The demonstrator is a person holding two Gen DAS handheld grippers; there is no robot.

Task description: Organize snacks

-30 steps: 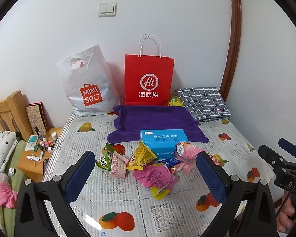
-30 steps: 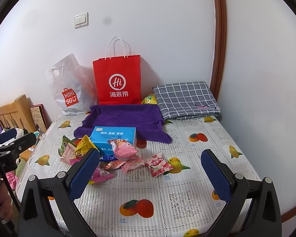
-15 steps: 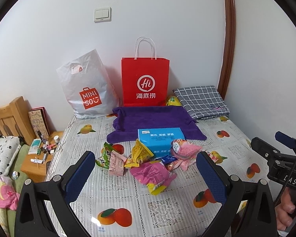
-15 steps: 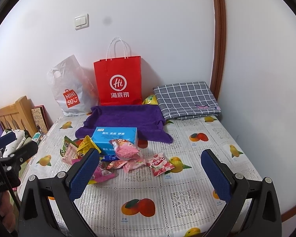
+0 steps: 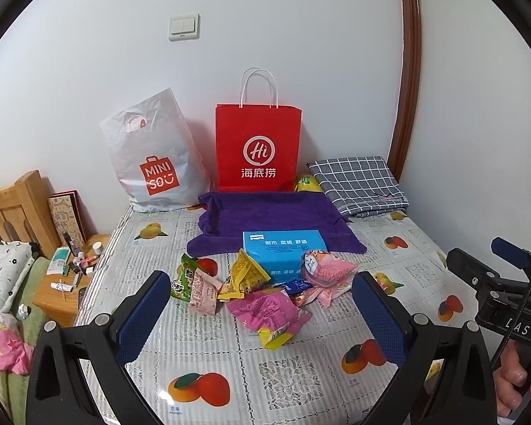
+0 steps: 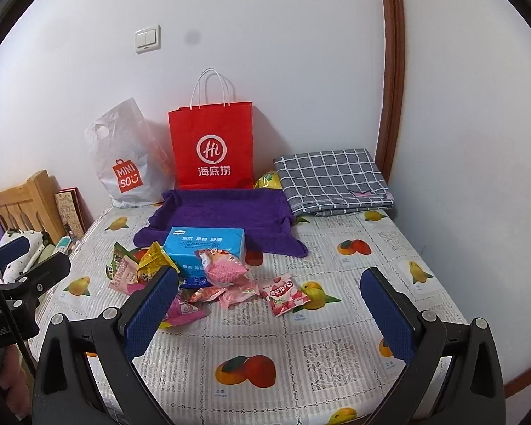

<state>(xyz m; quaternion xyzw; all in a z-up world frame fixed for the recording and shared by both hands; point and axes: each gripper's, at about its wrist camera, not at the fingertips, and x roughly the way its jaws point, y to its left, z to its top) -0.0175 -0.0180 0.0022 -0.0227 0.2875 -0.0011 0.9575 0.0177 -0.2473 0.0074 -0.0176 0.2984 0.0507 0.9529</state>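
The snacks [image 5: 265, 290] lie in a loose heap on the fruit-print table [image 5: 209, 361], ahead of both tools and leaning against the front of a blue box [image 5: 285, 251]; my guess is that they were tipped out there to be sorted, since nothing among them is lined up or stacked. Beyond the heap, farther from the tools, a purple towel [image 5: 265, 216] is spread with its edges turned up like a shallow tray, and behind it a red bag [image 5: 258, 148] and a white bag [image 5: 152, 156] stand against the wall, so any of these may be meant to receive the packets, though which one cannot be told. One red-and-white packet [image 6: 283, 292] lies apart from the heap, straight ahead of the right gripper [image 6: 269, 315] and between its fingers in that view. The left gripper [image 5: 262, 315] hangs above the near part of the table with its jaws spread wide, holding nothing and touching nothing; the pink packet [image 5: 269, 313] sits just ahead, framed by its fingers. The right gripper is likewise spread wide and empty, clear of the table and of every packet. Each tool shows at the edge of the other's view, well apart. Judging by this, no packet has yet been taken up.
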